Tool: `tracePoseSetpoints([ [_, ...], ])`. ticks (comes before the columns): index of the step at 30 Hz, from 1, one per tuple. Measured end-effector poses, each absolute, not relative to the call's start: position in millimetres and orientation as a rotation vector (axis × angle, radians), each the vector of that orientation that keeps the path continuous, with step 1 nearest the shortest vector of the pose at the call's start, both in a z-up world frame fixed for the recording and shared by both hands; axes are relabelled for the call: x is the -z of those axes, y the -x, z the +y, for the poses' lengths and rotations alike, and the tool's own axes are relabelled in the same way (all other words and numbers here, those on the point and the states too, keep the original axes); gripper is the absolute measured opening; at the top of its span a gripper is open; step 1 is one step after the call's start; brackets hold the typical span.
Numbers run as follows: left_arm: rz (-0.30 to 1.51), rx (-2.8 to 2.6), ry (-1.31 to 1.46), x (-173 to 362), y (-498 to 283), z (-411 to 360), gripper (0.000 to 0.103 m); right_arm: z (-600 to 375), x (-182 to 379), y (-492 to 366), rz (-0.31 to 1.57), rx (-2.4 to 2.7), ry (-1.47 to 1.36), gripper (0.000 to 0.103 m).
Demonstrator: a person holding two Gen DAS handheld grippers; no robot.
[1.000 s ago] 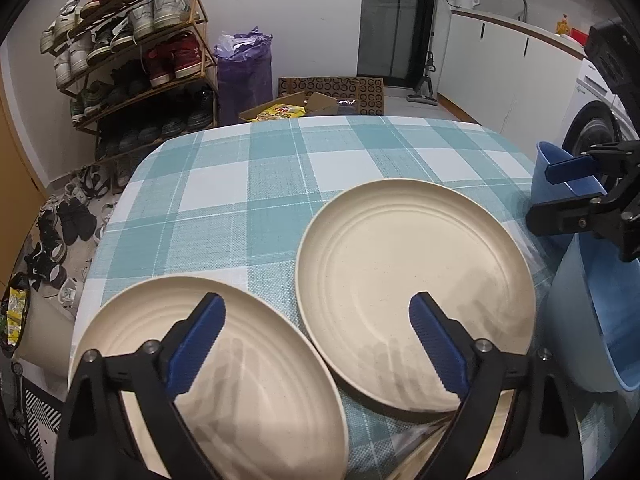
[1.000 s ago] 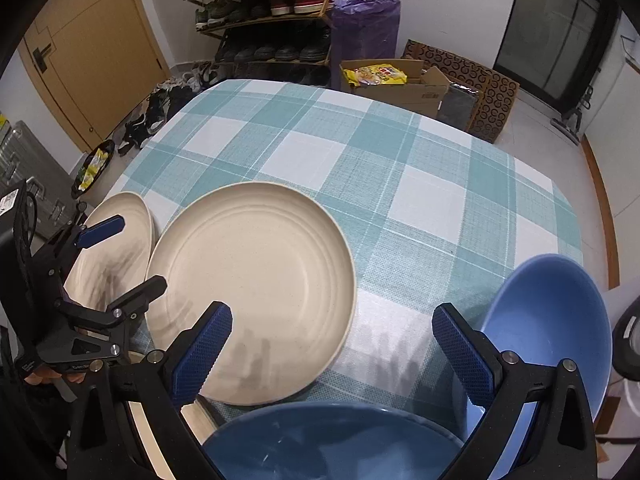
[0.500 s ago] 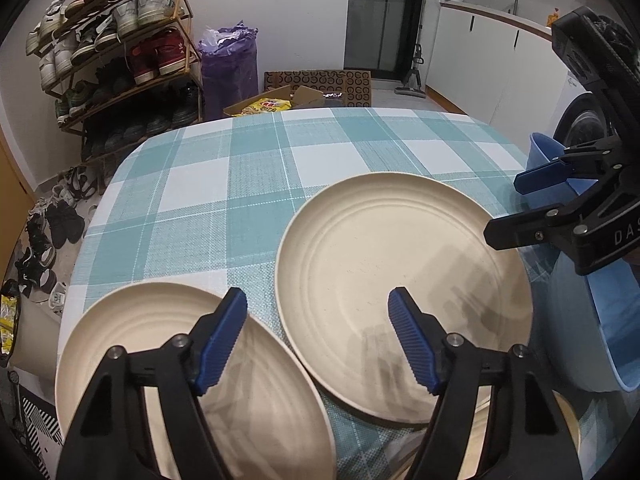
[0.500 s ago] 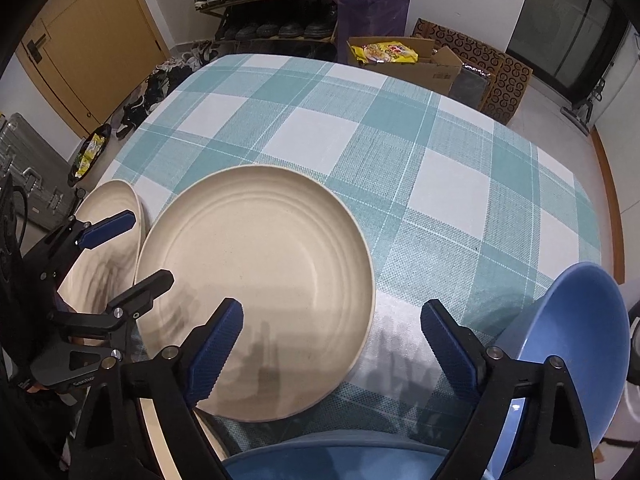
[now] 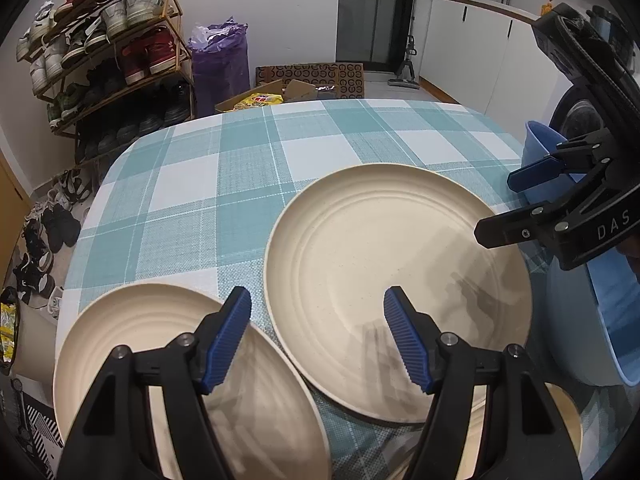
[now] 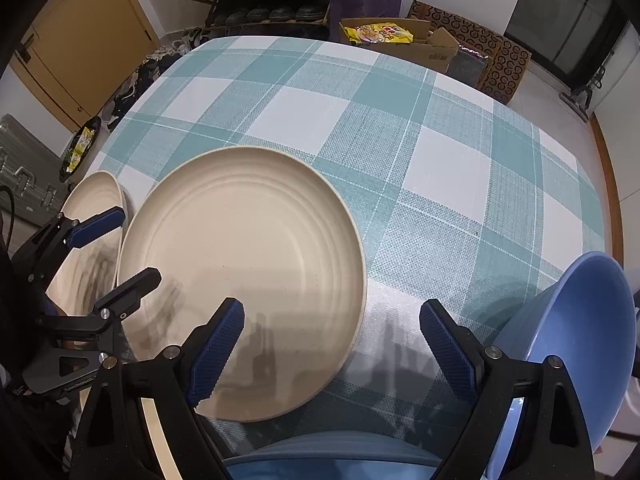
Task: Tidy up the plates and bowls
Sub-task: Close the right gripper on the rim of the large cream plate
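Plates are the job in hand: with jaws apart and empty, the left gripper and right gripper hover over the big plate near the table's front edge, likely needing one to grip its rim.

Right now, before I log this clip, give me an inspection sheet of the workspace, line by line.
Surface: table under a teal and white checked cloth.
Job's things: large beige plate in the middle; second beige plate at the left edge; blue bowl tilted at the right edge; another blue bowl at the near edge.
Clutter: nothing seen on the cloth.
Grippers: left tongs open, over the gap between the two plates; right tongs open, over the large plate's near rim; neither holds anything.
Cables: one dark cable at the far left edge.
Surroundings: shoe rack, purple bag, cardboard box, white cabinets.
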State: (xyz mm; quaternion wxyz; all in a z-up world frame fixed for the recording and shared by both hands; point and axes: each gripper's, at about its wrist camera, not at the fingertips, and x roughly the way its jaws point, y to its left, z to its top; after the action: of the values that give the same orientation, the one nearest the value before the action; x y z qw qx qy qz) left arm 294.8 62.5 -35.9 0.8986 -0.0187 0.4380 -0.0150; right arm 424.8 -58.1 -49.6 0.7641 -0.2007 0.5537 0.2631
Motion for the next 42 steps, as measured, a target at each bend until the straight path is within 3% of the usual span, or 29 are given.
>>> tracePoseSetpoints([
  [3, 0.919, 0.049, 0.055, 36.7, -295.4, 60.8, 0.062, -57.7, 50.9, -425.8, 1.207, -0.575, 0.439, 0.088],
  [11, 0.921, 0.047, 0.055, 35.7, -296.9, 60.6, 0.062, -56.4, 47.6, -426.5, 1.203, -0.581, 0.433, 0.079],
  [25, 0.941, 0.072, 0.034, 34.2, -291.0, 58.2, 0.061, -43.4, 65.5, -432.0, 1.276, -0.591, 0.466, 0.074],
  [29, 0.934, 0.070, 0.047, 34.4, -292.6, 59.6, 0.060, -40.5, 74.1, -430.4, 1.293, -0.592, 0.485, 0.064],
  [42, 0.930, 0.097, 0.072, 35.1, -293.5, 54.9, 0.057, -41.1, 74.1, -430.5, 1.279, -0.585, 0.482, 0.062],
])
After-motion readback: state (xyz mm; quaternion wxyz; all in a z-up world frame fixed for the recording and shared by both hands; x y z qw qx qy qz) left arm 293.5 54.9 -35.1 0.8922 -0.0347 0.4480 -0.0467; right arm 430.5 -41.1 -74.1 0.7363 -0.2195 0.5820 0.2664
